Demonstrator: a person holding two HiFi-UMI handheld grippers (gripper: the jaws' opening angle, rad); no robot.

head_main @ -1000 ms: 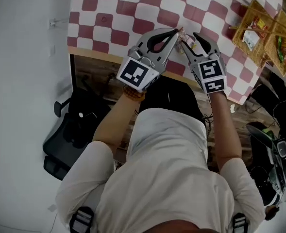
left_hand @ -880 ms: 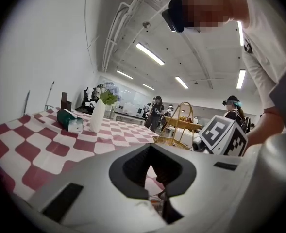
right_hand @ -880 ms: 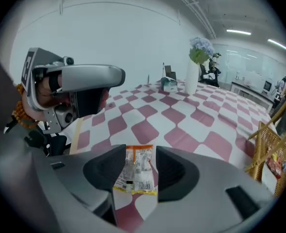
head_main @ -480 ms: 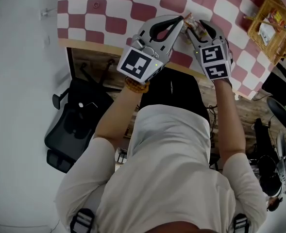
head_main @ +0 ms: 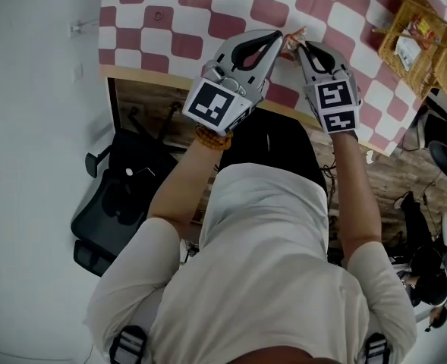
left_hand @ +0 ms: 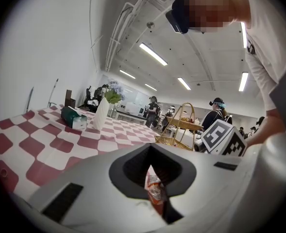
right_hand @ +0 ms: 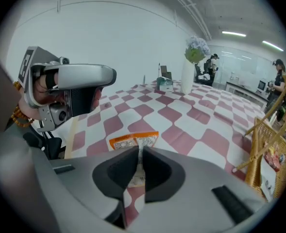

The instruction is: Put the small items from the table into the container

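Note:
My left gripper [head_main: 278, 38] is shut on a small orange snack packet [left_hand: 155, 191], seen edge-on between its jaws. My right gripper [head_main: 302, 49] sits just to its right, near the table's front edge. Its jaws are closing, and an orange-and-white packet [right_hand: 133, 143] is pinched in the narrow gap between them. In the head view a bit of orange packet [head_main: 291, 41] shows between the two grippers' tips. The wicker basket container [head_main: 417, 32] stands at the far right of the table, holding several packets.
The red-and-white checkered tablecloth [head_main: 208, 6] covers the table. A white vase with flowers [right_hand: 189, 69] and a green box [left_hand: 74, 118] stand farther along it. A black chair [head_main: 113, 203] sits below the table's edge on the left. People stand in the background.
Both grippers have sunk a little toward the table edge. The right gripper's jaws have gone from wide apart to nearly together around the packet.

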